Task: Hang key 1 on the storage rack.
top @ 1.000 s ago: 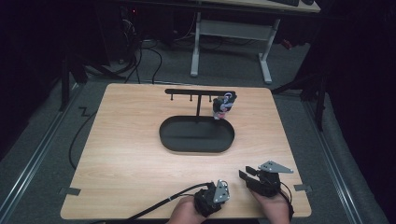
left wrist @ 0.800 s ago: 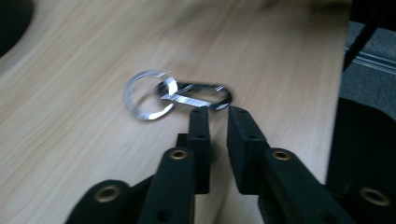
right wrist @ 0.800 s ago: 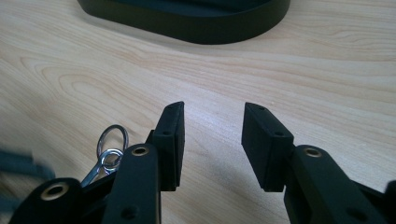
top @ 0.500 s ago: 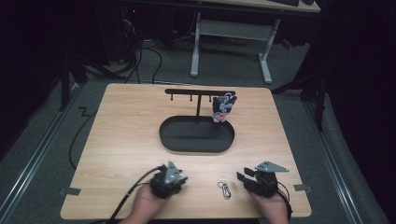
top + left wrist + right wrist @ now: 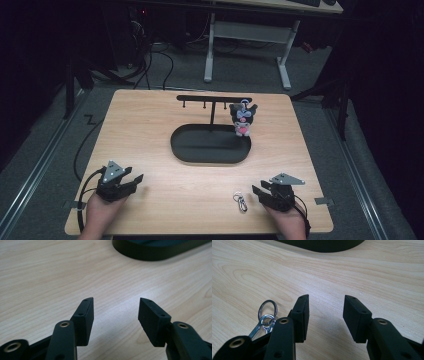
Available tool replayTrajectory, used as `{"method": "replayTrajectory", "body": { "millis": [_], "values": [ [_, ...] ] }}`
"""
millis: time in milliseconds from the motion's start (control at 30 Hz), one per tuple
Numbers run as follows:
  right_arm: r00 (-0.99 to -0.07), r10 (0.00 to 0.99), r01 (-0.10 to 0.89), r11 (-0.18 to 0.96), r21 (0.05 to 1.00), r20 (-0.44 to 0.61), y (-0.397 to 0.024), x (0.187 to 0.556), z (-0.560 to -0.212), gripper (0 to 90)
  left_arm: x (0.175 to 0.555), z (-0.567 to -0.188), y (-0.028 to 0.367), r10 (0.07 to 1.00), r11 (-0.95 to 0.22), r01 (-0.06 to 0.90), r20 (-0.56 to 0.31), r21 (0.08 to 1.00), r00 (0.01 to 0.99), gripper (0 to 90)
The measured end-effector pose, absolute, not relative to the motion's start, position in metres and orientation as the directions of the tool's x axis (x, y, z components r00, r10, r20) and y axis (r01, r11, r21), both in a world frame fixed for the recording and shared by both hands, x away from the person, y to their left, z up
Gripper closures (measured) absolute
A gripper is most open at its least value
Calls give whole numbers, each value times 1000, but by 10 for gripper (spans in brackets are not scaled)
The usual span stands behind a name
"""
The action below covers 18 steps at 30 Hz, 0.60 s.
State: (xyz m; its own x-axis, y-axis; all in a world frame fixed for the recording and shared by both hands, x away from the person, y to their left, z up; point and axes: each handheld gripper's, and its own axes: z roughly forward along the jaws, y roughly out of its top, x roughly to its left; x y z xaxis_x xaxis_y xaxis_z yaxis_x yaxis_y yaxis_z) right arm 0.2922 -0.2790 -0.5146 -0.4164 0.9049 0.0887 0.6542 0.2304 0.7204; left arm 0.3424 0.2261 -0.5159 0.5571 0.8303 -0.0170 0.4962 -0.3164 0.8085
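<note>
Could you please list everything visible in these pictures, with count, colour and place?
table: one, light wood, fills the middle.
tray: one, black, oval, table centre.
hanger stand: one, black, T-shaped, rising from the tray's far side.
plush charm: one, black with pink, hanging at the stand's right end.
key clip: one, silver, near edge, just left of the right tool.
desk frame: one, white, on the floor beyond.
left tool: one, black, near-left corner, jaws have just been opening, nothing between them.
right tool: one, black, near-right, open, empty.

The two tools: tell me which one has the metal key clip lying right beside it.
The right tool. The key clip lies on the table just to its left, while the left tool has bare wood around it.
</note>
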Motion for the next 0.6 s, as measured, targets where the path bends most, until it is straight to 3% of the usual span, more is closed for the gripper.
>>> {"method": "replayTrajectory", "body": {
  "millis": [267, 600],
  "values": [
    [-430, 900, 671, 269, 691, 67, -272, 293, -510, 545, 345, -517, 222, 823, -323, 482, -9, 814, 567, 423],
    [-473, 880, 748, 370, 551, 50, -268, 300, -494, 512, 345, -516, 219, 802, -347, 462, 3, 816, 598, 420]
  ]
}}
